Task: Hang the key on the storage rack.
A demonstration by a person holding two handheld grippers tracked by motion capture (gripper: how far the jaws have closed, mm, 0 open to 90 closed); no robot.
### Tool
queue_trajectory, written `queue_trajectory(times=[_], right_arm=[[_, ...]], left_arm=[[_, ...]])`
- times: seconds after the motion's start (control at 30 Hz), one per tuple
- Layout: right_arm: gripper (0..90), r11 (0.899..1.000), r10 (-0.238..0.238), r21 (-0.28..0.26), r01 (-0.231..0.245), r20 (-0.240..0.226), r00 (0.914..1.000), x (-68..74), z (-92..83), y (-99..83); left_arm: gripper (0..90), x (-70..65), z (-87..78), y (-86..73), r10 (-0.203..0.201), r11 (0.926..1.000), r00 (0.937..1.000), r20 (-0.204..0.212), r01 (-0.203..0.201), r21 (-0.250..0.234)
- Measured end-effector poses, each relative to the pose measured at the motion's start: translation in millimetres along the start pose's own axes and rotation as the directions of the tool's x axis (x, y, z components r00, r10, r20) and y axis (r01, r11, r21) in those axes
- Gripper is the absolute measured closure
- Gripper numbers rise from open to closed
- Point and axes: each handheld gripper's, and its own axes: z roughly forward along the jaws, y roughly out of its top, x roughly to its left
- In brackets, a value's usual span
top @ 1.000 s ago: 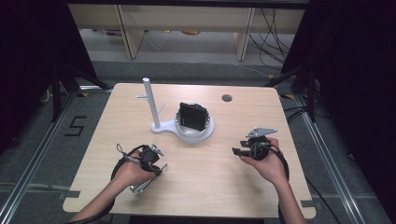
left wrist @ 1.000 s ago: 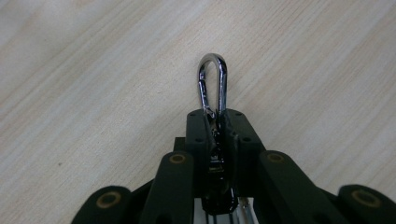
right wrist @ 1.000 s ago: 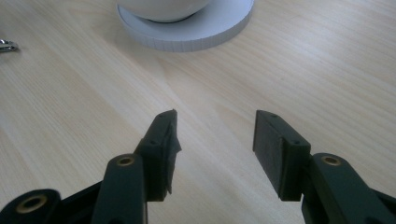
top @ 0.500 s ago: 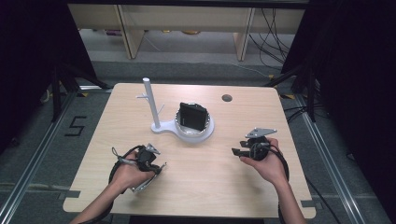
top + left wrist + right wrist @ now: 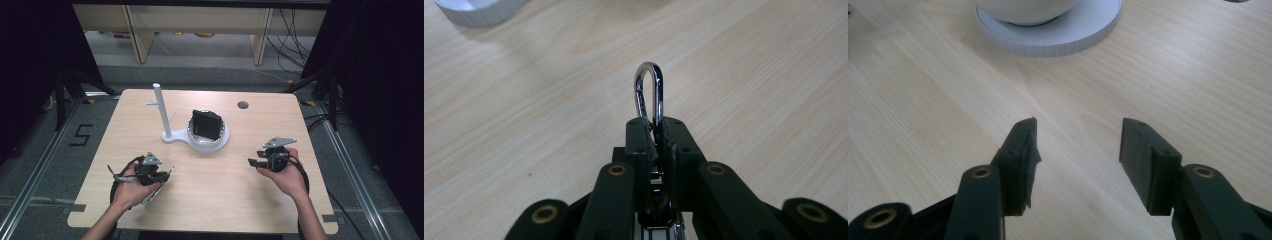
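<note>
Wooden table (image 5: 210,195), light grain, dark floor around it. I read L gripper (image 5: 655,131) as clamped on a chrome carabiner (image 5: 650,92): pads pinch its lower part, rounded end sticks out past the jaw tips, just above the wood. From the high view L gripper (image 5: 167,173) sits at near-left of the table, in the person's left hand (image 5: 131,186). R gripper (image 5: 1079,150) released, jaws wide apart, nothing btw them, bare wood below. White stand (image 5: 172,135) w/ upright post at table centre, black object (image 5: 206,125) in its bowl, well apart from both grippers.
</note>
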Motion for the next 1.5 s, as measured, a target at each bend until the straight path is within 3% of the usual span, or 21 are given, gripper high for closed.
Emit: queue_trajectory(times=[0.17,0.3,0.5,0.63,0.67,0.8,0.9,0.93,0.97,1.0,1.03,1.1,1.13,1.17,1.23,1.27,1.3,1.4,1.43,1.47,1.5], right_arm=[[50.7,1.0,0.009,0.002,-0.009,0.002,1.0,0.5,-0.6,-0.3],[50.7,1.0,0.011,0.002,-0.011,0.003,0.9999,0.5,-0.8,-0.4],[50.6,1.0,0.014,0.007,-0.014,0.003,0.9999,0.5,-0.3,-1.0],[50.6,1.0,0.011,0.001,-0.011,0.003,0.9999,0.6,0.3,-1.1],[50.6,1.0,0.011,0.002,-0.011,0.002,0.9999,0.7,0.5,-1.2],[50.6,1.0,-0.006,0.002,0.006,-0.003,1.0,-0.2,1.8,-1.3],[50.6,1.0,0.013,0.004,-0.013,0.001,0.9999,1.1,0.7,-1.4],[50.6,1.0,0.006,-0.001,-0.006,-0.001,1.0,0.9,1.0,-1.4],[50.6,1.0,0.003,0.002,-0.003,-0.003,1.0,0.9,0.9,-1.2],[50.7,1.0,0.026,0.015,-0.026,-0.002,0.9997,2.6,-0.1,-0.8],[50.7,1.0,0.023,0.012,-0.023,-0.002,0.9997,2.7,0.5,-1.0],[50.9,1.0,0.01,0.013,-0.009,-0.003,1.0,2.4,1.6,-1.1],[51.0,1.0,0.014,0.012,-0.014,-0.006,0.9999,3.3,1.7,-0.9],[51.2,1.0,0.007,0.01,-0.007,-0.006,1.0,3.4,2.5,-1.1],[51.4,1.0,0.014,0.024,-0.014,-0.015,0.9998,4.8,2.1,-0.2],[51.4,1.0,-0.008,0.014,0.008,-0.012,0.9999,3.6,3.4,-0.5],[51.5,1.0,-0.007,0.015,0.007,-0.012,0.9999,3.8,3.6,-0.5],[51.6,1.0,0.005,0.02,-0.005,-0.01,0.9999,5.0,3.7,-0.6],[51.6,1.0,0.015,0.014,-0.015,-0.015,0.9998,5.6,4.1,-0.7],[51.6,1.0,0.004,0.013,-0.004,-0.019,0.9998,5.0,4.5,-0.6],[51.6,1.0,0.005,0.013,-0.005,-0.018,0.9998,5.3,4.6,-0.7]], left_arm=[[82.7,3.5,-10.8,-2.8,0.0,0.9972,0.9997,-0.026,-0.002,-0.075],[82.8,1.9,-16.8,-2.2,-0.028,0.988,0.9982,-0.053,0.019,-0.153],[82.9,1.8,-23.0,0.4,-0.036,0.9798,0.9973,-0.065,0.022,-0.199],[82.9,2.3,-27.4,2.8,-0.04,0.9778,0.9968,-0.069,0.025,-0.208],[82.9,2.6,-29.6,3.3,-0.029,0.9809,0.9961,-0.083,0.012,-0.194],[83.0,5.7,-32.5,4.7,-0.024,0.9787,0.9971,-0.072,0.009,-0.205],[83.0,4.5,-33.9,6.0,-0.05,0.9707,0.9959,-0.075,0.031,-0.238],[83.0,5.5,-36.3,6.5,-0.034,0.9745,0.9967,-0.074,0.016,-0.224],[83.0,4.4,-35.9,6.9,-0.048,0.9698,0.9965,-0.069,0.03,-0.242],[83.0,5.3,-37.4,7.4,-0.033,0.9722,0.9974,-0.064,0.017,-0.234],[83.0,3.7,-36.9,8.0,-0.05,0.9682,0.9965,-0.067,0.032,-0.248],[83.0,3.5,-38.0,9.2,-0.048,0.9665,0.997,-0.06,0.031,-0.255],[83.0,4.6,-40.3,9.8,-0.026,0.9719,0.9978,-0.062,0.011,-0.235],[83.0,2.4,-39.3,10.6,-0.047,0.9663,0.997,-0.061,0.03,-0.255],[83.0,1.9,-39.5,11.8,-0.043,0.9654,0.9975,-0.056,0.027,-0.259],[83.0,2.1,-40.6,12.2,-0.029,0.9686,0.9978,-0.059,0.014,-0.248],[83.0,0.9,-39.7,13.0,-0.039,0.9647,0.9978,-0.054,0.023,-0.262],[83.1,0.2,-40.2,14.3,-0.034,0.9651,0.9979,-0.056,0.018,-0.261],[83.0,1.0,-41.8,14.6,-0.016,0.9695,0.9981,-0.06,0.001,-0.245],[83.1,-0.7,-40.5,15.3,-0.036,0.964,0.9979,-0.055,0.02,-0.265],[83.1,-0.9,-40.8,15.7,-0.034,0.9636,0.998,-0.053,0.019,-0.267]])
